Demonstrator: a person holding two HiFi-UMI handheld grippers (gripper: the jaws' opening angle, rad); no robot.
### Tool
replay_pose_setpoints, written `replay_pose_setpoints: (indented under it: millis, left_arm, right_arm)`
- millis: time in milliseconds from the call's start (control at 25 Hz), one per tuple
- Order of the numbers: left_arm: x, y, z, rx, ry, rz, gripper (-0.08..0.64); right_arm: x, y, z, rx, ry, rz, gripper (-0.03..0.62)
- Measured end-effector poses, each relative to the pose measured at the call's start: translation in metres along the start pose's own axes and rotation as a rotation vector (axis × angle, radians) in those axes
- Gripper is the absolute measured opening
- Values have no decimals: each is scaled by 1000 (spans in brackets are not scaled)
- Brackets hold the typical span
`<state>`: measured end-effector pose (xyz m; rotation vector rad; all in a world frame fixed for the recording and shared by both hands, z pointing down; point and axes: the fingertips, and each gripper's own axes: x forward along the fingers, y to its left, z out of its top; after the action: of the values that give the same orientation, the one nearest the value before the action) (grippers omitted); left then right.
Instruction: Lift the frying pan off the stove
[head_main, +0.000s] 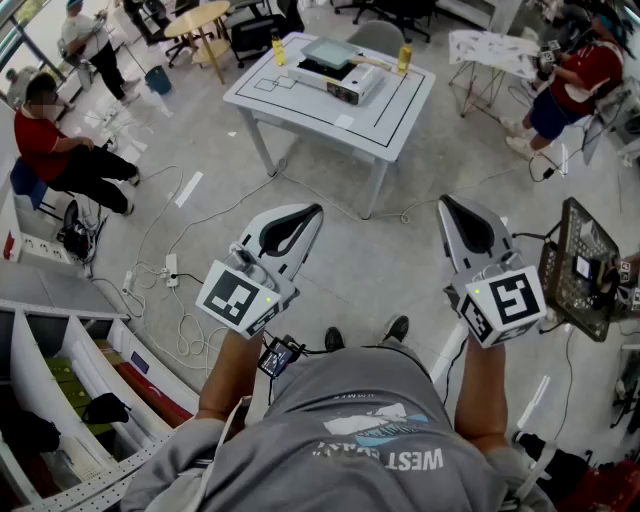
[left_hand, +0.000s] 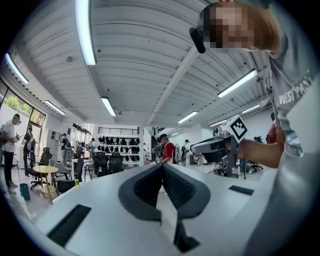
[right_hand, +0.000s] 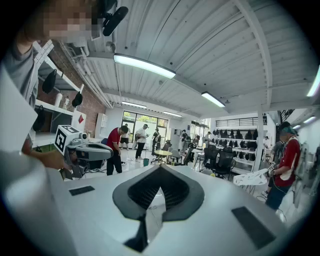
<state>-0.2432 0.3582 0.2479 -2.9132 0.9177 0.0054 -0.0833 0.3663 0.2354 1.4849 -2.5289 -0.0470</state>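
A standing person is holding the left gripper (head_main: 308, 212) and right gripper (head_main: 447, 202) out front, jaws closed and empty, probably waiting because the pan (head_main: 330, 52) is sitting on the stove (head_main: 348, 90) on a table (head_main: 300, 112) well ahead.

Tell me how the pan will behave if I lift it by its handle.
Probably stiff: the pan looks flat and hard-edged on the stove. Its handle sticks out one side, so the body will likely sag downward in a grip. It's far and small here, so weight is hard to judge.
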Motion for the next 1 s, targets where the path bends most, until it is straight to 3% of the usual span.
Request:
replay_pose_setpoints:
  millis: [520, 1000]
  left_arm:
    - [12, 2, -3, 0, 9, 14, -3]
    - [41, -12, -4, 16, 40, 51, -3]
  right_arm:
    - [5, -15, -5, 28, 2, 7, 9]
    - [-2, -56, -9, 102, -74, 30, 11]
